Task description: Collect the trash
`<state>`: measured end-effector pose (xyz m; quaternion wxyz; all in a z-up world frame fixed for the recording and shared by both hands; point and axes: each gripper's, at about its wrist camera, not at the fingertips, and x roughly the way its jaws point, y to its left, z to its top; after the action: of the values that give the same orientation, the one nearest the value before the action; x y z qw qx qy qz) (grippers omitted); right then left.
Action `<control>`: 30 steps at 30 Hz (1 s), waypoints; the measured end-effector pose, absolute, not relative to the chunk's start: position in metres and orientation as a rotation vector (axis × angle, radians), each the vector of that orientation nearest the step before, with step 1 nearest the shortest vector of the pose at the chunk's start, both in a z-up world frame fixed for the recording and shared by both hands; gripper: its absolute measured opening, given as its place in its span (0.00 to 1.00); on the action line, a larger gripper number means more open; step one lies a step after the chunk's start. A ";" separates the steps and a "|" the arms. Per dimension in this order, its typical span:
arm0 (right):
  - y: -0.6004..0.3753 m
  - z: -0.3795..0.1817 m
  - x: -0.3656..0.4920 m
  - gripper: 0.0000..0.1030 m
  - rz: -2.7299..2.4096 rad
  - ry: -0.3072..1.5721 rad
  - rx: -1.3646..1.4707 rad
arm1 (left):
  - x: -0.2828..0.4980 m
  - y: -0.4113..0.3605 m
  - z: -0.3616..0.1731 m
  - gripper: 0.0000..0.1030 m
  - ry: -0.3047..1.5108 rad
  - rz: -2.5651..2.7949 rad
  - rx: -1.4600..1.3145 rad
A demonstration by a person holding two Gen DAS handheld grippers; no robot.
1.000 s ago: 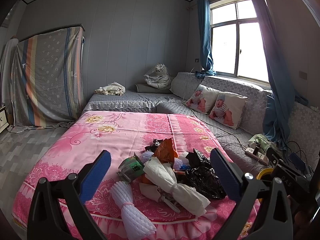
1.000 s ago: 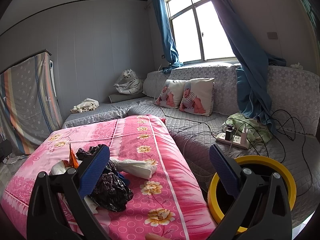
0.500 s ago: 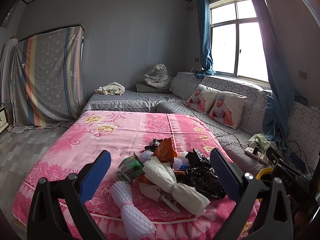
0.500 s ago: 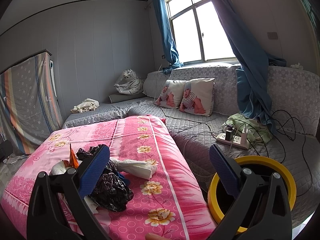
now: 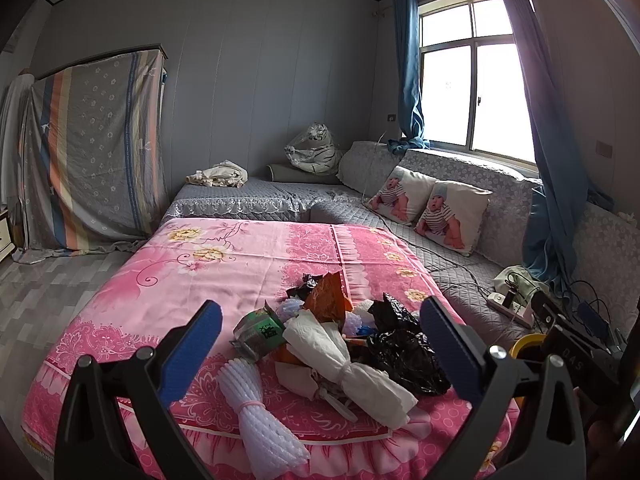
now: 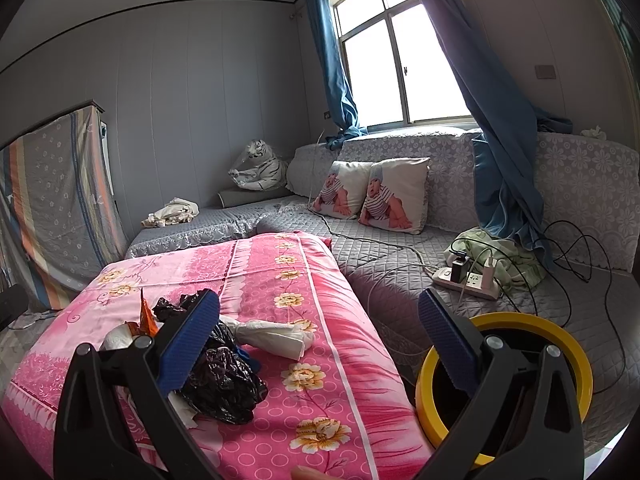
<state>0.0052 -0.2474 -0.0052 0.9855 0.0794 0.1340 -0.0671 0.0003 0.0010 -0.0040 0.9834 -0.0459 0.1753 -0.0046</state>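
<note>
We see the trash pile (image 5: 340, 340) heaped on the near end of the pink floral bedspread (image 5: 224, 264), lying ahead of the left gripper (image 5: 320, 348) and framed between its two blue pads, none of it touching them. In the pile we pick out a twisted white paper wad (image 5: 348, 368), a crumpled black plastic bag (image 5: 404, 352), an orange wrapper (image 5: 326, 300), a green-labelled packet (image 5: 260, 332) and a bundle of white foam netting (image 5: 260, 420) nearest the edge. The left gripper's fingers stand wide apart and hold nothing.

From the right wrist view, the same black bag (image 6: 224, 376) and paper wad (image 6: 276, 336) lie low and to the left, partly hidden behind the left-hand pad. The right gripper (image 6: 320, 344) also stands wide apart and empty, aimed at bare bedspread (image 6: 328, 360) near the bed's right edge. Behind its right-hand pad sits a round bin with a yellow rim (image 6: 508, 384), just beside the bed.

Both grippers are held level, hovering above the bed's near edge. Beyond, a grey quilted couch (image 6: 392, 268) carries two baby-print pillows (image 6: 372, 196), a power strip (image 6: 468, 280) with trailing cables and a stuffed white tiger (image 6: 260, 172).
</note>
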 end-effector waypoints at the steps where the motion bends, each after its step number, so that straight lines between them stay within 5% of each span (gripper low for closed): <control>1: -0.247 -0.005 0.005 0.92 -0.136 0.269 0.160 | 0.001 0.001 -0.004 0.93 0.353 -0.011 -0.094; 15: -0.248 -0.002 0.020 0.92 -0.119 0.284 0.096 | 0.009 0.001 -0.003 0.93 0.379 -0.040 -0.033; 30: -0.239 -0.036 0.095 0.92 0.285 0.570 0.119 | 0.033 0.069 -0.085 0.93 0.732 -0.068 -0.048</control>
<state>0.0953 -0.2394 -0.0360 0.9479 0.0583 0.2802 0.1399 0.0326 0.0686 -0.0847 0.9329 -0.0235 0.3578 -0.0334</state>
